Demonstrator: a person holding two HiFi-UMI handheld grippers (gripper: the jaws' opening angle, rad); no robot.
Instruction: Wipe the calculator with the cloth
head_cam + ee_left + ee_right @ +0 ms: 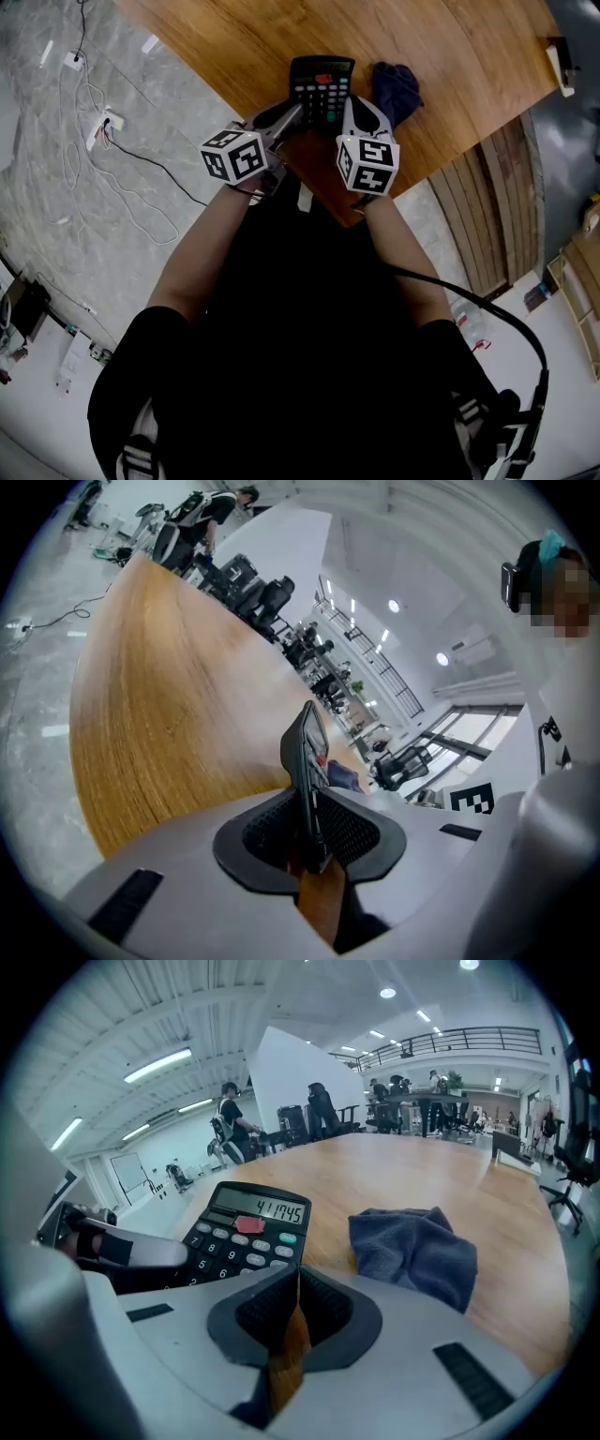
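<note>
A black calculator (322, 89) with a red key and a lit display lies on the wooden table (450, 56) near its front edge. My left gripper (295, 111) comes in from the left and is shut on its left edge. In the left gripper view the calculator (307, 752) stands edge-on between the pads of that gripper (309, 832). A crumpled dark blue cloth (396, 89) lies just right of the calculator. My right gripper (361, 108) hovers between them, shut and empty. In the right gripper view, the calculator (246, 1232) lies left and the cloth (412, 1251) right of that gripper (295, 1302).
White cables and a power strip (103, 127) lie on the grey floor to the left of the table. A small white object (561, 66) sits at the table's far right edge. Office chairs (253, 583) and people (228, 1124) stand far beyond the table.
</note>
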